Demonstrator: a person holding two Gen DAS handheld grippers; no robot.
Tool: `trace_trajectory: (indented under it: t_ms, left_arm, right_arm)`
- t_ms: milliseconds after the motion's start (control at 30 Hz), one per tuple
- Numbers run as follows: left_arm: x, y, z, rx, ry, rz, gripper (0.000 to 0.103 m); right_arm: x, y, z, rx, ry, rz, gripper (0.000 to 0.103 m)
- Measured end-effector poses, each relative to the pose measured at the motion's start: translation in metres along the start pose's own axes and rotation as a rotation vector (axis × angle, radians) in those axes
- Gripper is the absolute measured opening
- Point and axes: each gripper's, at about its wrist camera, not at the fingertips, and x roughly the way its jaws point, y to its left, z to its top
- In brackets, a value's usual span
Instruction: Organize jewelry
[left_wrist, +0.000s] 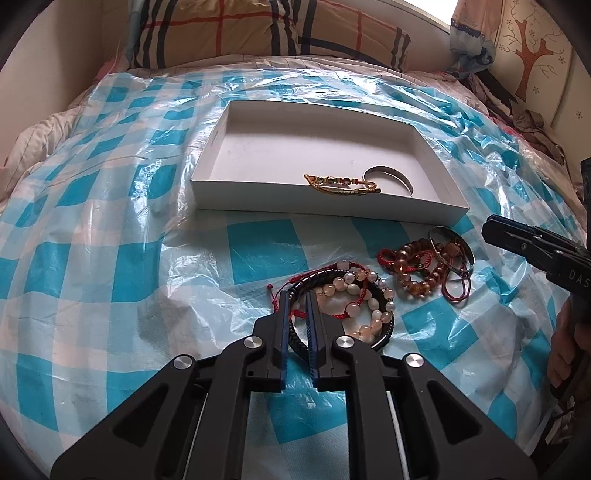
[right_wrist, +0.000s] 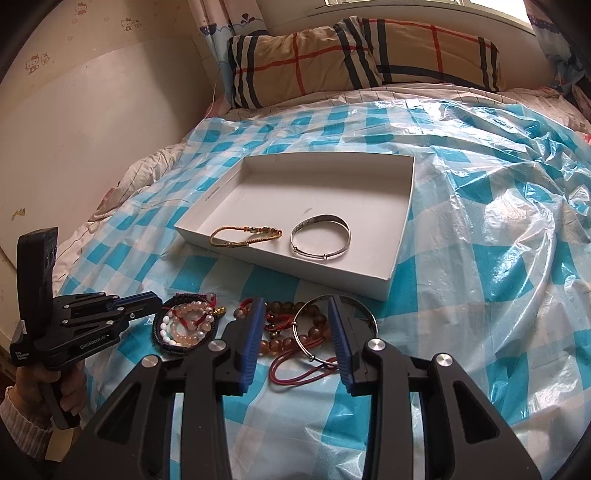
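A bed is serving as the work surface, and a crinkled plastic sheet in blue and white checks is lying over the bedding. A plaid pillow is resting at the head, against a cream wall with small cartoon stickers on one side and a window letting in bright daylight behind. A curtain is hanging by the window, next to a panel with a brown tree design.

A white tray is sitting on the sheet. Inside it, a gold cord bracelet and a silver bangle are lying side by side, near the front wall, not touching.

In front of the tray, two heaps of jewelry are lying on the sheet. The left gripper is pointing down at the pearl heap, its fingers nearly closed, with the black braided bracelet running between them; whether the pads are pressing on it cannot be told. The right gripper is hanging over the amber bead heap, its fingers parted and gripping nothing, a second bangle and a red cord loop showing between them. A hand in a ribbed sleeve is holding the left gripper's handle.
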Motion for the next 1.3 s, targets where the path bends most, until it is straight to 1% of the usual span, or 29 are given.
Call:
trace_trajectory:
  t_ms: [200,333,400,467,533,667,700,800,867,1000,1200,1233,1300]
  left_arm:
    - [0.011,-0.002,0.004,0.009,0.016,0.009,0.012]
    - [0.013,-0.003,0.003,0.021,0.032,0.033,0.012]
    - [0.015,0.0,0.001,0.009,0.049,0.036,0.012]
    - [0.016,0.001,-0.003,0.004,0.056,0.024,0.012]
    - [0.012,0.0,-0.006,0.009,0.05,0.016,0.012]
    - [-0.007,0.002,-0.013,-0.004,0.043,-0.053,0.009]
    - [-0.012,0.002,-0.015,-0.002,0.042,-0.055,0.009]
    - [-0.016,0.007,-0.023,0.011,0.067,-0.025,0.009]
    - [-0.015,0.011,-0.027,0.008,0.083,-0.018,0.01]
    - [-0.017,0.011,-0.028,0.012,0.075,-0.009,0.01]
    - [-0.019,0.009,-0.028,0.007,0.066,-0.02,0.01]
    - [-0.019,0.01,-0.028,0.005,0.067,-0.023,0.01]
    - [-0.019,0.01,-0.028,0.004,0.07,-0.024,0.01]
  right_arm:
    - [0.002,0.007,-0.003,-0.009,0.015,0.029,0.037]
    - [0.005,0.022,-0.007,-0.038,0.035,0.066,0.037]
    - [0.009,0.03,-0.009,-0.052,0.049,0.086,0.037]
    - [0.013,0.039,-0.011,-0.073,0.063,0.101,0.037]
    - [0.018,0.047,-0.012,-0.09,0.078,0.115,0.037]
    - [0.025,0.061,-0.016,-0.127,0.104,0.148,0.037]
    - [0.026,0.065,-0.017,-0.138,0.111,0.155,0.037]
    - [0.032,0.07,-0.022,-0.148,0.146,0.185,0.037]
    - [0.036,0.074,-0.026,-0.153,0.164,0.195,0.037]
    - [0.041,0.079,-0.025,-0.164,0.171,0.204,0.037]
    - [0.058,0.082,-0.024,-0.175,0.208,0.205,0.037]
    - [0.06,0.082,-0.024,-0.175,0.211,0.209,0.034]
    - [0.056,0.084,-0.024,-0.185,0.193,0.21,0.011]
